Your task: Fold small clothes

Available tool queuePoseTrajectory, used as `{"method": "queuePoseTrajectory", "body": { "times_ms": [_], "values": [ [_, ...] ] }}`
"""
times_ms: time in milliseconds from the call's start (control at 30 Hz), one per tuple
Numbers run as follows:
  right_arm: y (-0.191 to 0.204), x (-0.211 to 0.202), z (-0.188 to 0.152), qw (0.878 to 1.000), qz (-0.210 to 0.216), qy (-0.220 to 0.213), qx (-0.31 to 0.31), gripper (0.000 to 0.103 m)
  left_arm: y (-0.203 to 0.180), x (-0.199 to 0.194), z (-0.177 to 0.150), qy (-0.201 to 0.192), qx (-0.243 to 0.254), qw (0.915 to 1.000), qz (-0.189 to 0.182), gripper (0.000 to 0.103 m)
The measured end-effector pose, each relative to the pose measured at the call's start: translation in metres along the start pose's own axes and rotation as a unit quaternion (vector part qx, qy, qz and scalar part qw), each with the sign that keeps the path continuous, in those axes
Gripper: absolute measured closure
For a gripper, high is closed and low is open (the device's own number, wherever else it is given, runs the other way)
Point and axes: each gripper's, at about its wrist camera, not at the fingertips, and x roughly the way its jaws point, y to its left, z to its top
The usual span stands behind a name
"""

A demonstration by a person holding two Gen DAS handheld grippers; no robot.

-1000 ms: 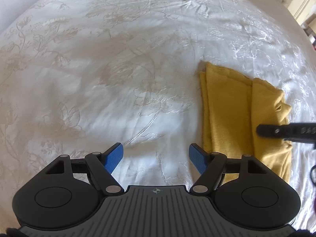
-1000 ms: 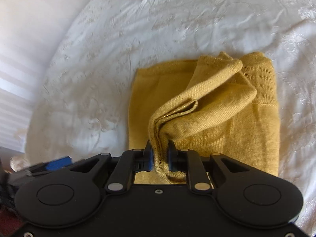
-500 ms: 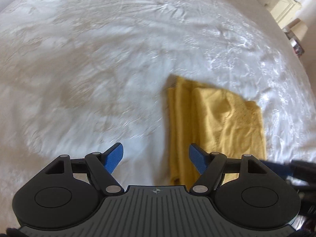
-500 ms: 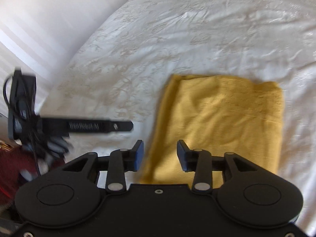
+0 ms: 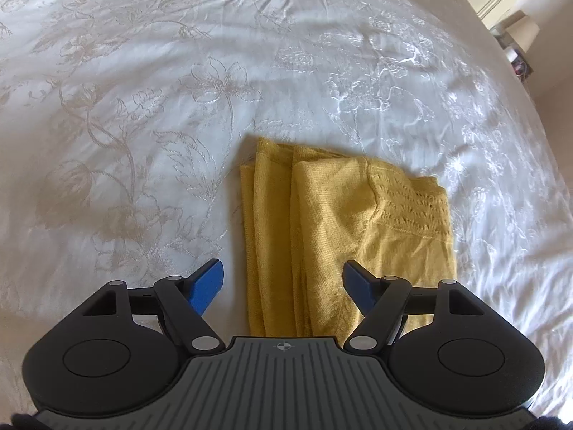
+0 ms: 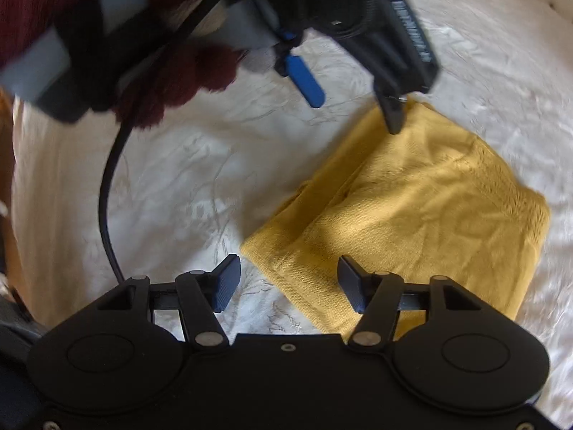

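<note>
left gripper (image 5: 283,286): spread wide, holding nothing
right gripper (image 6: 286,283): spread wide, holding nothing
yellow knit top (image 5: 343,229): folded flat just ahead of both grippers (on embroidered white bedspread (image 5: 143,107))

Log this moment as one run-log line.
left gripper: open, empty | right gripper: open, empty | yellow garment: folded, flat on white bedspread
</note>
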Motion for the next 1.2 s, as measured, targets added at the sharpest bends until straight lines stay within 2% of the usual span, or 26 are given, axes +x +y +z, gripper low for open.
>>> {"method": "queuePoseTrajectory", "body": {
  "times_ms": [67,100,133,267,433,567,733,800,833,867,900,967,1000,1100,1200],
  "values": [
    [-0.002,0.003,-0.001,1.000,-0.015,0.013,-0.007,0.063,0.003,0.000,-0.001,0.002,-0.004,0.9999,-0.013,0.030],
    [-0.007,0.001,-0.002,1.000,-0.014,0.012,0.004,0.086,0.003,0.000,-0.001,0.004,-0.007,0.9998,-0.017,0.030],
    [-0.015,-0.004,-0.003,1.000,-0.009,0.003,0.025,0.093,0.003,0.001,-0.001,0.006,-0.010,0.9997,-0.021,0.030],
    [-0.047,-0.033,-0.007,0.993,0.001,-0.038,0.114,0.093,0.001,0.001,0.000,0.009,-0.016,0.9992,-0.035,0.026],
    [-0.075,-0.055,-0.011,0.978,0.014,-0.066,0.196,0.093,-0.012,0.013,0.005,0.027,-0.031,0.9960,-0.079,0.021],
    [-0.084,-0.056,-0.016,0.971,0.019,-0.069,0.230,0.093,-0.019,0.032,0.009,0.041,-0.048,0.9936,-0.093,0.020],
    [-0.081,-0.056,-0.019,0.969,0.029,-0.070,0.237,0.093,-0.020,0.056,0.017,0.041,-0.074,0.9927,-0.086,0.023],
    [-0.080,-0.055,-0.021,0.968,0.031,-0.070,0.238,0.093,-0.018,0.061,0.021,0.030,-0.086,0.9929,-0.076,0.034],
    [-0.080,-0.055,-0.021,0.968,0.032,-0.070,0.239,0.093,-0.017,0.062,0.024,0.027,-0.092,0.9930,-0.069,0.049],
    [-0.079,-0.056,-0.022,0.968,0.032,-0.071,0.241,0.093,-0.016,0.064,0.026,0.028,-0.096,0.9930,-0.064,0.056],
    [-0.078,-0.056,-0.023,0.967,0.032,-0.071,0.242,0.093,-0.016,0.065,0.029,0.029,-0.097,0.9929,-0.063,0.057],
    [-0.077,-0.058,-0.024,0.967,0.032,-0.071,0.243,0.093,-0.015,0.064,0.031,0.019,-0.095,0.9934,-0.062,0.068],
    [-0.076,-0.058,-0.025,0.967,0.032,-0.071,0.242,0.093,-0.015,0.062,0.031,0.010,-0.093,0.9943,-0.052,0.089],
    [-0.072,-0.062,-0.025,0.968,0.031,-0.074,0.239,0.093,-0.020,0.048,0.032,-0.007,-0.078,0.9954,-0.055,0.091],
    [-0.063,-0.069,-0.021,0.970,0.037,-0.083,0.227,0.093,-0.038,0.020,0.033,-0.031,-0.008,0.9982,-0.050,0.091]
  ]
}}
